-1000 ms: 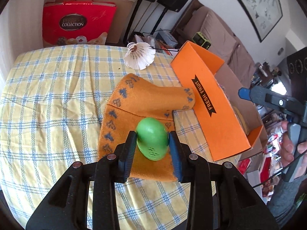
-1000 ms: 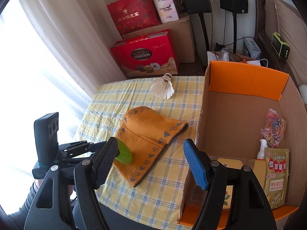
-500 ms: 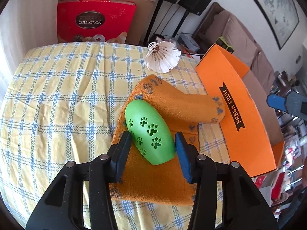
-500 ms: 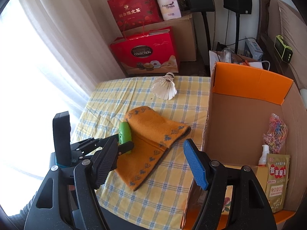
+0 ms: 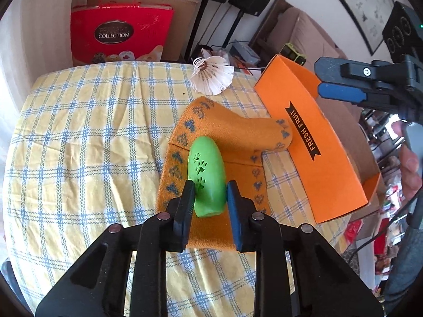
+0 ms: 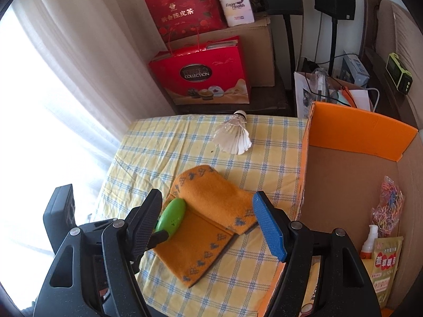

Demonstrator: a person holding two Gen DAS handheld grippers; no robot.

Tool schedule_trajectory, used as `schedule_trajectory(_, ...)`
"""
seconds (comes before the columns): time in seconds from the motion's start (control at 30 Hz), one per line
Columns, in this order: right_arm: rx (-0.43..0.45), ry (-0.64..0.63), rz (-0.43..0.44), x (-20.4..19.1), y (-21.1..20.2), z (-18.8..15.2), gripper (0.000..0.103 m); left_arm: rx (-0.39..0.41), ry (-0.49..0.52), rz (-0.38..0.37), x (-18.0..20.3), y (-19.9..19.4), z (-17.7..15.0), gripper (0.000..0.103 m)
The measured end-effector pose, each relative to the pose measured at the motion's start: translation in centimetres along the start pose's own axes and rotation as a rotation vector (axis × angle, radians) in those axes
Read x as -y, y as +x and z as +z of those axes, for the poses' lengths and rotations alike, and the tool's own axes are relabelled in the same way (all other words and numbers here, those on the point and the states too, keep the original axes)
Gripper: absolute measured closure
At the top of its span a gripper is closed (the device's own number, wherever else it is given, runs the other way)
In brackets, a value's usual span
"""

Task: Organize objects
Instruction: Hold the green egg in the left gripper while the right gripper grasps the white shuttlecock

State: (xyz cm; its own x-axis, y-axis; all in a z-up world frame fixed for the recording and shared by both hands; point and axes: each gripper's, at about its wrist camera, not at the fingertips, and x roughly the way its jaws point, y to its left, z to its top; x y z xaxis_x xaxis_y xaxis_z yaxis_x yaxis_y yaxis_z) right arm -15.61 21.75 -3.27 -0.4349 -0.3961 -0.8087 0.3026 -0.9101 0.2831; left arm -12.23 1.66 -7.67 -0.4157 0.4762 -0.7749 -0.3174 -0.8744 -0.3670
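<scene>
A: In the left wrist view, where did the green case (image 5: 206,175) sit relative to the left gripper (image 5: 208,203)?

B: Right between the fingers. The black pad lay against its left side and the blue pad against its right, near the case's closer end, while most of its length stuck out forward past the fingertips. The jaws had just been closing, and they stood narrow, pressing on the case. Its paw-print cutouts faced up and to the left.

A: And what lay beneath it?

B: The orange cloth (image 5: 224,142), spread on the checked tablecloth (image 5: 84,137). Whether the case was lifted off the cloth or touching it could not be told there. A shuttlecock (image 5: 211,75) lay farther back on the table, and the orange box (image 5: 312,142) stood to the right, with the right gripper (image 5: 334,80) above its far edge.

A: What did the right wrist view add?

B: The right gripper (image 6: 208,224) stood wide apart with nothing between its fingers. Past its black finger the green case (image 6: 171,218) showed at the left edge of the orange cloth (image 6: 208,227), pinched in the left gripper (image 6: 158,233). The orange box (image 6: 357,134) stood to the right, holding coloured rubber bands (image 6: 388,206), a small spray bottle (image 6: 368,243) and a packet (image 6: 384,266). The shuttlecock (image 6: 234,137) lay well beyond the cloth.
</scene>
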Motion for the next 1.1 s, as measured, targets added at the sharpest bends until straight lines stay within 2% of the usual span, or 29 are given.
schedule_trajectory(0.1,-0.010,0.001,-0.011,0.0,0.6,0.2,0.030,0.007,-0.012,0.000,-0.4,-0.5,0.1,0.082)
schedule_trajectory(0.17,-0.015,0.007,-0.013,0.1,0.9,0.5,0.030,-0.006,0.000,0.034,-0.4,-0.3,0.2,0.082)
schedule_trajectory(0.2,-0.015,0.008,-0.015,0.0,1.0,0.6,0.030,-0.007,0.001,0.051,-0.4,-0.2,0.2,0.079)
schedule_trajectory(0.27,-0.017,0.008,-0.012,0.0,1.2,0.6,0.030,-0.003,-0.001,0.090,-0.4,-0.2,0.3,0.063)
schedule_trajectory(0.3,-0.019,0.009,-0.011,-0.1,1.3,0.6,0.030,-0.002,0.003,0.108,-0.3,-0.1,0.3,0.052)
schedule_trajectory(0.33,-0.021,0.008,-0.011,-0.1,1.4,0.5,0.030,0.004,0.010,0.114,-0.1,0.1,0.4,0.049)
schedule_trajectory(0.67,-0.023,0.021,-0.024,0.2,1.7,0.9,0.030,-0.052,0.051,0.159,2.2,3.6,1.2,0.049)
schedule_trajectory(0.8,-0.020,0.022,-0.026,0.3,1.5,1.1,0.030,-0.048,0.062,0.179,2.6,4.2,1.2,0.053)
schedule_trajectory(1.1,-0.022,0.040,-0.031,0.8,2.1,2.0,0.030,0.025,0.046,0.103,1.7,1.2,0.7,0.055)
